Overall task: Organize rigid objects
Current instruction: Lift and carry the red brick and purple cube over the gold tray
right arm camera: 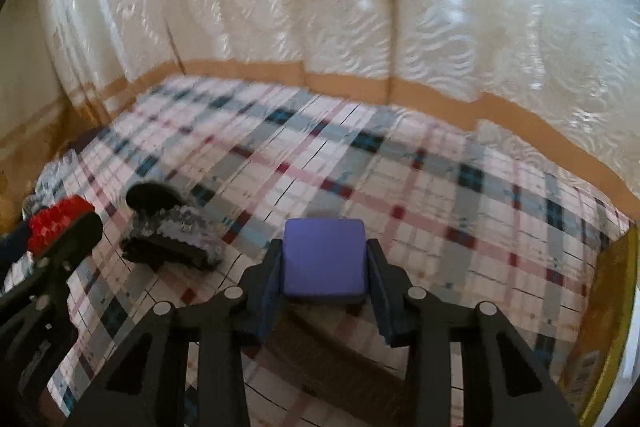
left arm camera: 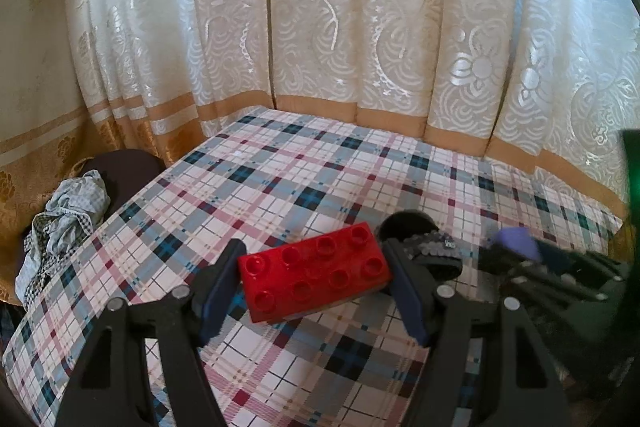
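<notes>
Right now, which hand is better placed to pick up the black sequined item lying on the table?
Neither is free: the left gripper holds the red brick and the right gripper holds the purple block. Probably the left, once emptied: the black sequined item lies just beyond its fingertip.

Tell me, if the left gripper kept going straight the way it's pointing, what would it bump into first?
The left gripper already holds the red building brick, so that brick would probably hit the plaid tablecloth first. Depth is hard to judge.
</notes>
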Demonstrator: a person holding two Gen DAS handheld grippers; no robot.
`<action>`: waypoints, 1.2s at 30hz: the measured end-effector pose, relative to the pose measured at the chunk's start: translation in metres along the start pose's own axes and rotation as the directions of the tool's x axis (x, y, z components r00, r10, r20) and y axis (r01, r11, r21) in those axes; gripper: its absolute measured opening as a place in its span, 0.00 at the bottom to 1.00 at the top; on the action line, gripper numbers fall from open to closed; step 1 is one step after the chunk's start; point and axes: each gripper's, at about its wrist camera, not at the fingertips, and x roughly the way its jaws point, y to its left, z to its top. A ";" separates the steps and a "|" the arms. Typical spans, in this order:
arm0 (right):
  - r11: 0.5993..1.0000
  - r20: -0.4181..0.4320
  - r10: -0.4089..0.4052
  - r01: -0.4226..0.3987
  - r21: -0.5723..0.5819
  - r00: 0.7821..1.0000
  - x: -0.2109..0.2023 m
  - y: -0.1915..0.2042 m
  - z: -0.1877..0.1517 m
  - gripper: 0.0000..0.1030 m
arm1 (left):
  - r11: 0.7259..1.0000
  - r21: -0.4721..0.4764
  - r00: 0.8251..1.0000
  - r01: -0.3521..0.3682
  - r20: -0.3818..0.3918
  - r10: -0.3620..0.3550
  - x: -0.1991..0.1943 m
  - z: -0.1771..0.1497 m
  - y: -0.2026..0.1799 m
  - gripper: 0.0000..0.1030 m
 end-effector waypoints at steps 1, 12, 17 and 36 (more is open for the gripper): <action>1.000 0.029 0.011 -0.011 0.010 1.000 -0.007 -0.003 -0.001 0.41 | 1.000 0.001 1.000 0.001 0.001 -0.001 0.000 0.000 0.000 0.68; 0.998 0.183 -0.029 0.020 0.051 0.983 -0.069 -0.010 -0.033 0.41 | 0.998 0.066 0.999 -0.002 0.047 -0.001 -0.011 -0.004 -0.017 0.68; 0.997 0.232 -0.060 0.046 0.066 0.971 -0.086 -0.015 -0.046 0.41 | 0.997 0.081 0.998 -0.003 0.064 -0.003 -0.017 -0.008 -0.022 0.68; 0.997 0.291 -0.070 0.060 0.044 0.954 -0.111 -0.010 -0.066 0.42 | 0.998 0.062 0.995 0.012 0.101 -0.018 -0.034 -0.016 -0.027 0.68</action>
